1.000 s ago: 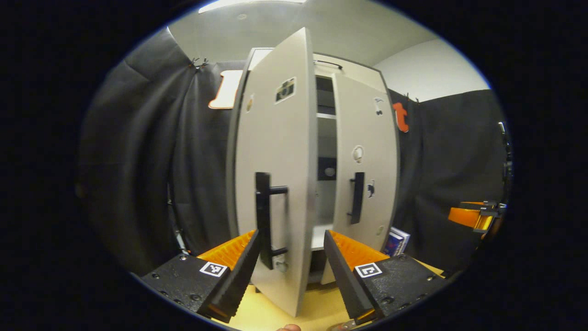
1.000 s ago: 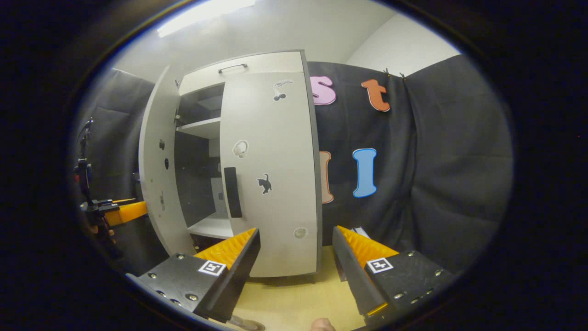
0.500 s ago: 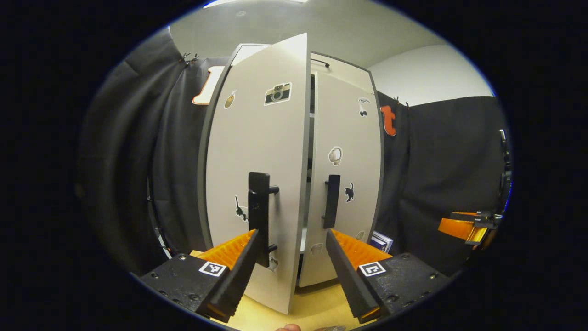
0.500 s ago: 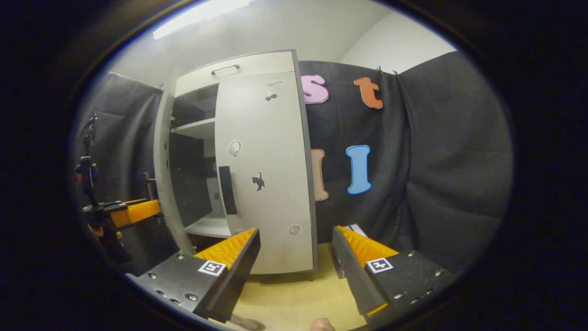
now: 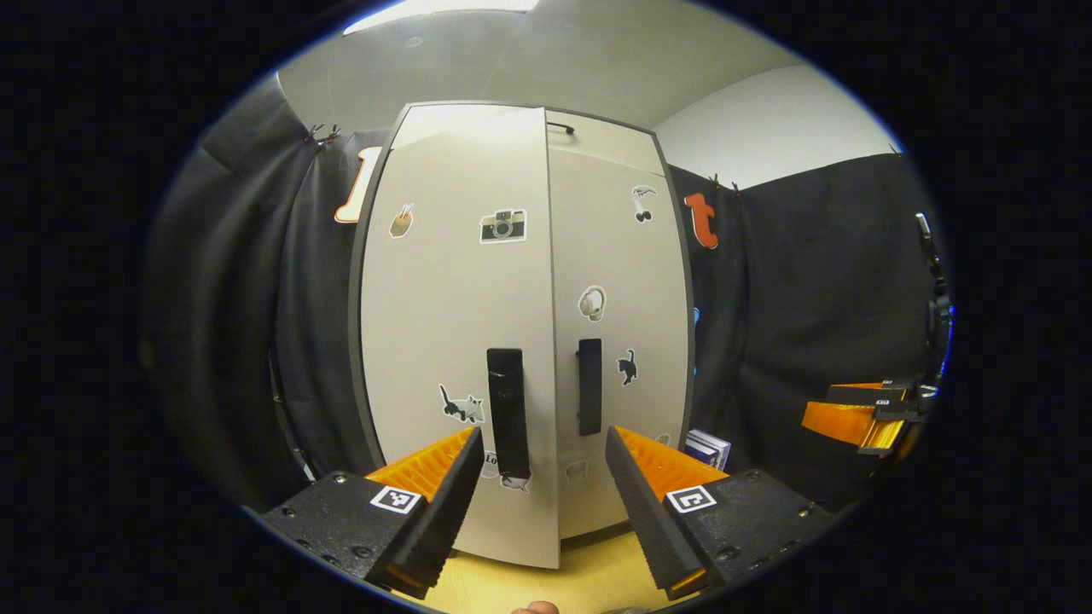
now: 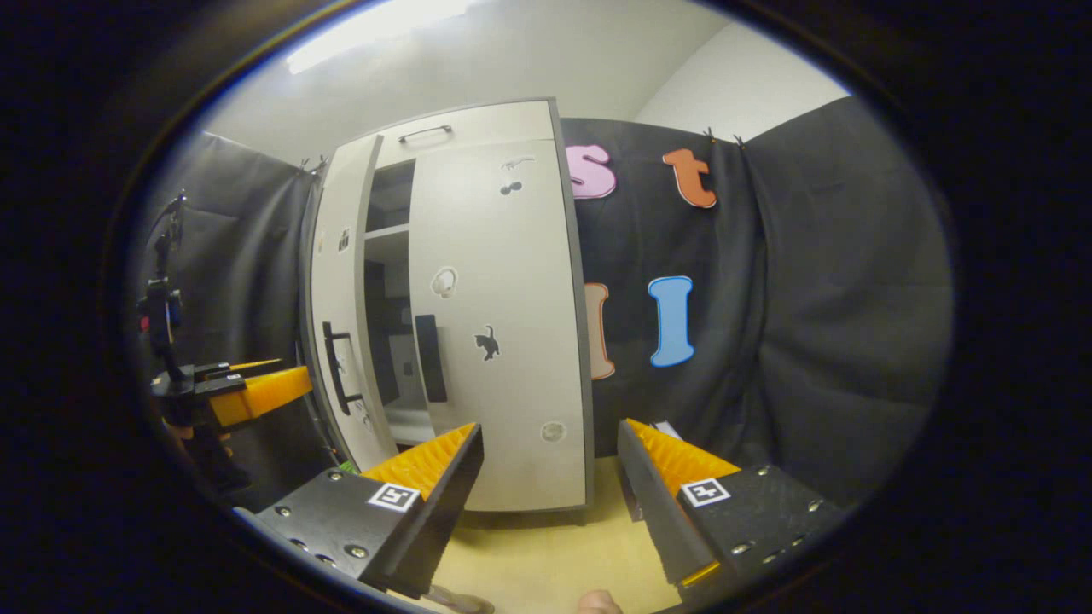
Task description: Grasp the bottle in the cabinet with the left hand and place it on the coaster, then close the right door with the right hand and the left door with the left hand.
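The pale grey cabinet (image 5: 520, 281) faces me with stickers on both doors. In the left gripper view the left door (image 5: 444, 324) is swung almost flush against the right door (image 5: 618, 324). Its bottom corner still stands a little proud. My left gripper (image 5: 542, 477) is open right in front of the doors, and the left door's black handle (image 5: 508, 424) rises between its fingers. In the right gripper view the left door (image 6: 337, 298) is narrowly ajar, with a shelf (image 6: 388, 232) seen through the gap, and the left gripper (image 6: 256, 388) is beside it. My right gripper (image 6: 550, 477) is open and holds nothing, facing the shut right door (image 6: 503, 341).
The cabinet stands on a yellow wooden tabletop (image 6: 529, 546). A small blue and white box (image 5: 708, 448) lies at the cabinet's right foot. Black cloth hangs behind and to both sides. The right gripper (image 5: 853, 418) hovers far right in the left gripper view.
The left door has swung from wide open to nearly shut, with my left gripper following it in. The right door stayed shut and the right gripper barely moved.
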`<state>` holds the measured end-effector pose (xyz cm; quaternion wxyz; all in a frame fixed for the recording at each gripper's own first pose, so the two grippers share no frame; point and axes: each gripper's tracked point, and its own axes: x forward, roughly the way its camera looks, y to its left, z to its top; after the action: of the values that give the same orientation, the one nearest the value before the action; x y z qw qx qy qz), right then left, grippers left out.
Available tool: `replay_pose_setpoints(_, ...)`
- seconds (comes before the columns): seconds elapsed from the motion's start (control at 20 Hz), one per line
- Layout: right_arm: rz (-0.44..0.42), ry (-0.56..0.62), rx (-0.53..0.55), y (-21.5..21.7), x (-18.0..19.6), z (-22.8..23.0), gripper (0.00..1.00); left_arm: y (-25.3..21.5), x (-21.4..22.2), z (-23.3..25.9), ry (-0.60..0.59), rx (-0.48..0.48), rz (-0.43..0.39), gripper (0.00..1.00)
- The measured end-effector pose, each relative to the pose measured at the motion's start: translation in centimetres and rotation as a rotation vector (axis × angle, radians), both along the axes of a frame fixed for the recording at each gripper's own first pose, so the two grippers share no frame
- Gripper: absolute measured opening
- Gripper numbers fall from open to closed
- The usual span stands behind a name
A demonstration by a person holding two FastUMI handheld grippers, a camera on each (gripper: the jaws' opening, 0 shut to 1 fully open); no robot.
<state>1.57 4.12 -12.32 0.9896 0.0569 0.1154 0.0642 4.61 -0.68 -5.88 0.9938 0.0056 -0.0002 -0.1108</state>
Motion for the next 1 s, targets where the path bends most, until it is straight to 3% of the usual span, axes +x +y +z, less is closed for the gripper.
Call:
replay_pose_setpoints(0.6, 0.011, -0.023, -0.013, 0.5, 0.9, 0.8, 0.95, 0.0, 0.8, 0.4, 0.000, 0.007, 0.019, 0.89)
replay_pose_setpoints(1.0, 0.017, -0.110, -0.029, 1.7, 1.2, 6.4, 0.92, 1.8, -0.8, 3.0, 0.018, -0.004, 0.125, 0.89)
